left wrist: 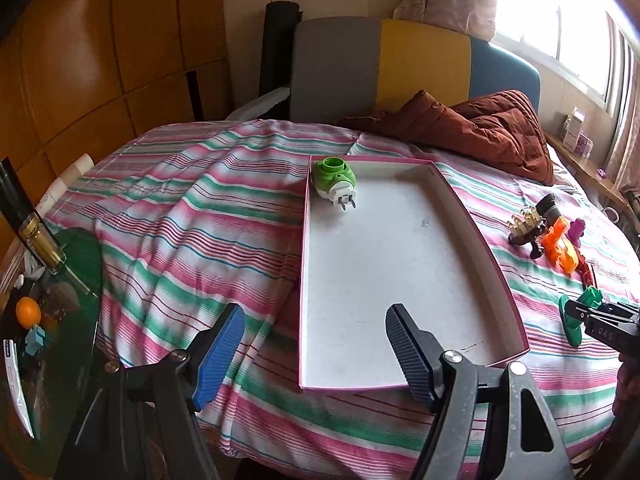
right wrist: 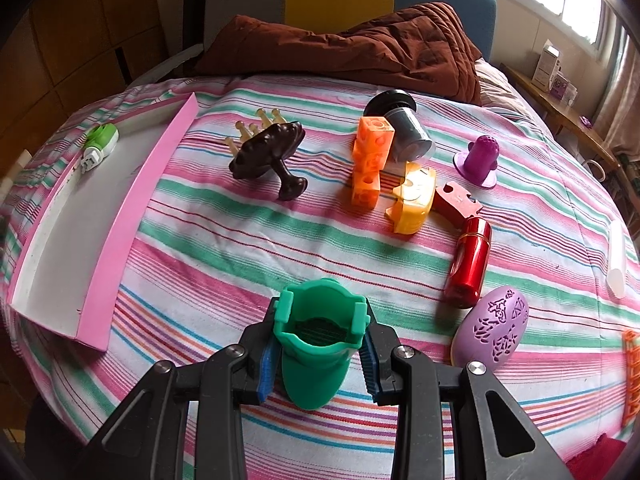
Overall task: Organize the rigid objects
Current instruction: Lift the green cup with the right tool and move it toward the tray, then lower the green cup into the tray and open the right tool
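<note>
Green cup [right wrist: 316,344] clamped in R gripper [right wrist: 318,354], mouth faced fwd, long axis along fingers. L gripper [left wrist: 316,354] held open above pink tray [left wrist: 476,220] near edge.

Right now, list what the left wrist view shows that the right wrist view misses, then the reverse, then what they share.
Left wrist only: the open left gripper, a glass side table, an orange.
Right wrist only: a red cylinder, a lilac egg-shaped piece.
Both: the pink tray holding a green plug-in device, and the right gripper clamping a green plastic piece.
</note>
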Demonstrator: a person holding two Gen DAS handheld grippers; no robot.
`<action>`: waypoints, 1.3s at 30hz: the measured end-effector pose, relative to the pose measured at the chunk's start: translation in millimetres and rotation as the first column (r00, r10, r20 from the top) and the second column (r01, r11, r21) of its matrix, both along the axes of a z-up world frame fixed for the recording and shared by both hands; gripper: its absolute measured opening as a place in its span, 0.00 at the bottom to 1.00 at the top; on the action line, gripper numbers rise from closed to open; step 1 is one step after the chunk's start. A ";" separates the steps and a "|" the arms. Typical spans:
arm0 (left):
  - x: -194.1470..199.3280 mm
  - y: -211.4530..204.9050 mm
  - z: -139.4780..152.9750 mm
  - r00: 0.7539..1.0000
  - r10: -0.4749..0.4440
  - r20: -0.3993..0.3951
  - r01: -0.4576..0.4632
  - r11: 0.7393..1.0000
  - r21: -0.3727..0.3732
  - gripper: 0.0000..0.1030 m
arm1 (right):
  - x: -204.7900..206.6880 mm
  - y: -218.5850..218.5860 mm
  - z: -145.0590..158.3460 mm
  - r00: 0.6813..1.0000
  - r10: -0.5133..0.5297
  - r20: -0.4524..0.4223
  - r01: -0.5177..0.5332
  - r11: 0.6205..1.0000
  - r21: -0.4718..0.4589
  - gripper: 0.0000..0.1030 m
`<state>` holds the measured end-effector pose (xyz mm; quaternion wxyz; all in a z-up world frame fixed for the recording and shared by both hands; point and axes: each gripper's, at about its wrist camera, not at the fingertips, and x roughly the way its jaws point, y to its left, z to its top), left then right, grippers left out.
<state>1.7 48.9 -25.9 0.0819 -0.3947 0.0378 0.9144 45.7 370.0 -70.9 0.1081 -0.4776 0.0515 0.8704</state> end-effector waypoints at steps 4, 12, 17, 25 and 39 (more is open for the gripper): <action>0.0 -1.2 -0.8 1.000 0.002 0.001 -0.002 1.000 -0.001 0.72 | 2.2 -4.6 0.8 1.000 0.000 0.001 0.000 1.000 -0.008 0.34; -0.4 -5.3 -4.5 1.000 0.008 0.013 -0.008 1.000 -0.005 0.72 | 3.7 -10.8 0.9 1.000 0.008 0.002 -0.008 1.000 -0.006 0.34; -0.9 -7.1 -4.3 1.000 0.009 0.012 -0.009 1.000 -0.003 0.72 | 3.6 -12.0 1.7 1.000 0.010 0.005 -0.010 1.000 -0.007 0.34; -3.3 -9.4 -5.7 1.000 0.016 0.017 -0.016 1.000 -0.005 0.72 | 4.4 -19.1 15.6 0.999 0.020 -0.027 -0.021 1.000 -0.011 0.34; -6.2 -21.4 -7.5 0.999 0.046 0.020 -0.046 0.999 -0.007 0.72 | -12.9 -73.7 73.6 0.975 0.151 -0.166 -0.163 0.984 -0.064 0.34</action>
